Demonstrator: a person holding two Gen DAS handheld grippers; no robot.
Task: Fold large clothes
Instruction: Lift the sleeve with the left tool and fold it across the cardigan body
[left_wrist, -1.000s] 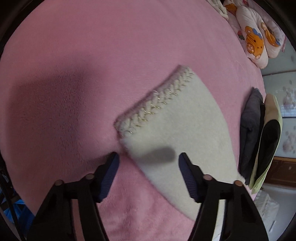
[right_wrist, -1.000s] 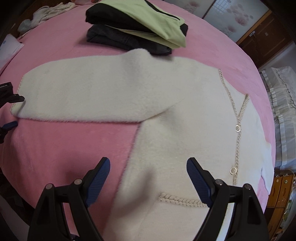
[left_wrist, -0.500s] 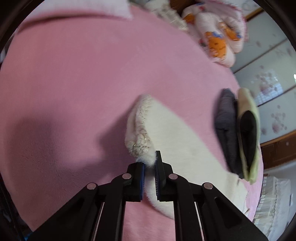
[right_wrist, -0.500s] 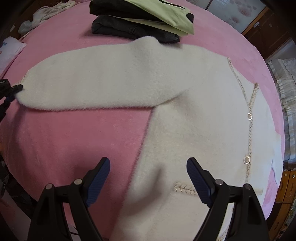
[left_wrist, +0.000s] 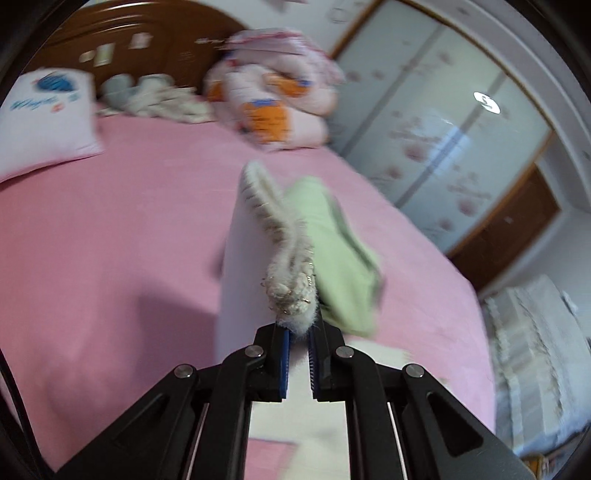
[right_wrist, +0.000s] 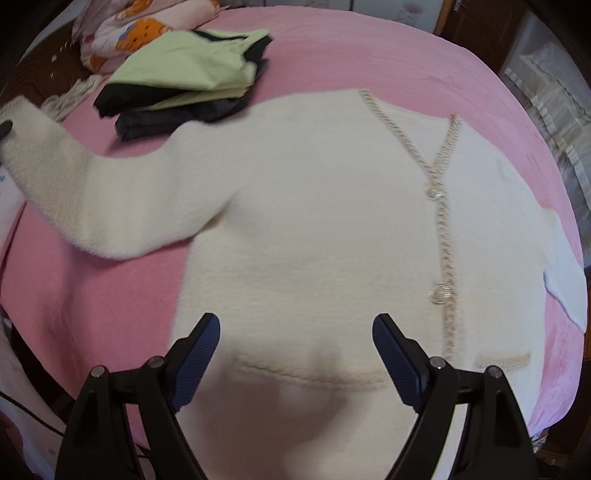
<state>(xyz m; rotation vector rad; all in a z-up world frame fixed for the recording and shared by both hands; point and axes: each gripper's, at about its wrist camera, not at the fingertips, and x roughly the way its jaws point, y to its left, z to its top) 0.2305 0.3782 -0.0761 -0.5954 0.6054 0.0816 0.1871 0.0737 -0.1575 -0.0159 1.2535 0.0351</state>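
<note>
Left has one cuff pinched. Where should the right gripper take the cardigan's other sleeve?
Judging by its pose, at the far tip of the other sleeve, which trails off the bed's edge. Bring the open right gripper from above, fingers straddling the narrow end.

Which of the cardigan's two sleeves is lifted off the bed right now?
The sleeve beside the folded clothes pile, with its braided cuff pinched in the left gripper. The other sleeve lies flat at the bed's edge.

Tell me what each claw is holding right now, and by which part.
The left claw is shut on the white cardigan, pinching the braided cuff of its sleeve. The right claw is open above the cardigan's body, holding nothing.
</note>
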